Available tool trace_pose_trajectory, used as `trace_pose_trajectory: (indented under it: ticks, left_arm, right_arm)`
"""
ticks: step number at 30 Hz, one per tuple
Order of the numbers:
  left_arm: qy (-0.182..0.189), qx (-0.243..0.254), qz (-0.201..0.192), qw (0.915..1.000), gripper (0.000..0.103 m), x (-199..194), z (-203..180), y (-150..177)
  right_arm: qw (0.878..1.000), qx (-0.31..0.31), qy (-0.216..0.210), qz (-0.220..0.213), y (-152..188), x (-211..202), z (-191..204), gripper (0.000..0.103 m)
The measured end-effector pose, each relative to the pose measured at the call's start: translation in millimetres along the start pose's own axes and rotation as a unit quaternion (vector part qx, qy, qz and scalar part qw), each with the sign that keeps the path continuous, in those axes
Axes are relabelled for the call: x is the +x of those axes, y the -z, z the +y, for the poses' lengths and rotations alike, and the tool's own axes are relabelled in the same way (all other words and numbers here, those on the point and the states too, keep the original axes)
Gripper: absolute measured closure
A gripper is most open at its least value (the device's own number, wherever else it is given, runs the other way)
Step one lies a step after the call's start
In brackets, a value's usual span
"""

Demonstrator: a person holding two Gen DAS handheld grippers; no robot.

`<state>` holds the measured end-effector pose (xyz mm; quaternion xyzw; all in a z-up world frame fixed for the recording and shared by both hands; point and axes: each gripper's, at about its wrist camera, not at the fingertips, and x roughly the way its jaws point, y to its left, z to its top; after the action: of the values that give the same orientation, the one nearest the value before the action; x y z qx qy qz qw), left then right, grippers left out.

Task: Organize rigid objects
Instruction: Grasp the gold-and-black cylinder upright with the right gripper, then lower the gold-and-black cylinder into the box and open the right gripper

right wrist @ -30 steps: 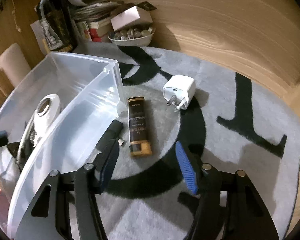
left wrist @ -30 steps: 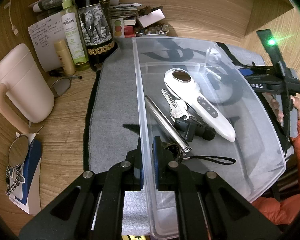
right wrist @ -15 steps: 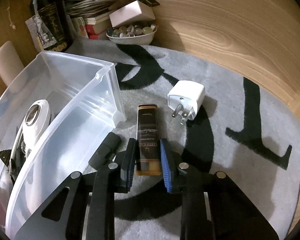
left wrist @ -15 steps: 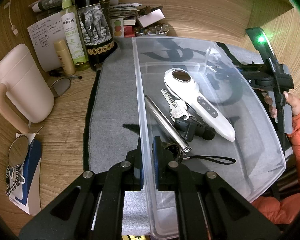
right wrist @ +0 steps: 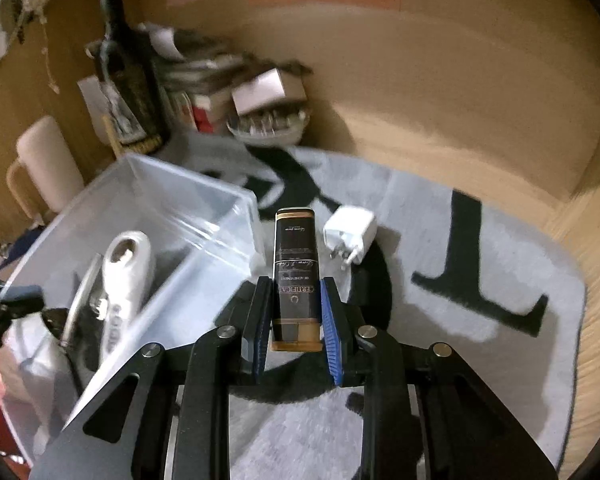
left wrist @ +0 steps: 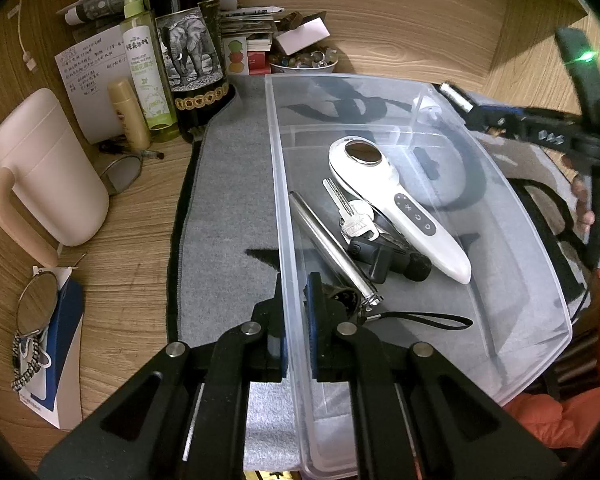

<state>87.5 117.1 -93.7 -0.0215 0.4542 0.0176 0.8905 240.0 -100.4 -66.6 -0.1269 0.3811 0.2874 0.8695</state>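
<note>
The right tool (right wrist: 293,320) is up off the mat (right wrist: 480,240) now, and the dark box (right wrist: 295,276) comes with it! A second ago those pads stood wide apart over the box as it lay flat on the mat; now they are clenched on its near end, one blue pad on each long side, and the background streaks with motion. The plug (right wrist: 350,236) stays put on the mat, just right of the box's far end.

The box's long axis runs straight out along the tool's fingers, gold-trimmed near end between the pads, far end pointing away toward the back wall, beside the bin's (right wrist: 160,200) corner. Its printed face is up and reads upside down from here.

Over on the left, nothing has changed: the left tool (left wrist: 295,312) remains clamped on the bin's near-left wall (left wrist: 284,200), one pad inside, one outside. Inside the bin lie the white device (left wrist: 396,208), keys (left wrist: 350,212), a steel tube (left wrist: 332,248) and a black piece (left wrist: 392,264), same places as before. In the left view, the right tool (left wrist: 480,114) shows blurred beyond the bin's far right rim, with the box's end poking out.
</note>
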Motion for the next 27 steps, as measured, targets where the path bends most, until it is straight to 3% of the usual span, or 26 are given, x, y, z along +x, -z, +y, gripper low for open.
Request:
trace_pose_trajectory:
  ticks: [14,20,27]
  left_arm:
    - [0.000,0.000,0.000,1.0000,0.096,0,0,0]
    - [0.000,0.000,0.000,1.0000,0.096,0,0,0]
    - [0.001,0.000,-0.001,1.0000,0.096,0,0,-1]
  right_arm:
    - [0.996,-0.043,-0.032,-0.067,-13,-51,38,0.081]
    - [0.994,-0.068,-0.060,-0.063,-13,-49,65,0.081]
    - [0.990,-0.105,-0.090,-0.029,-4,-25,99,0.081]
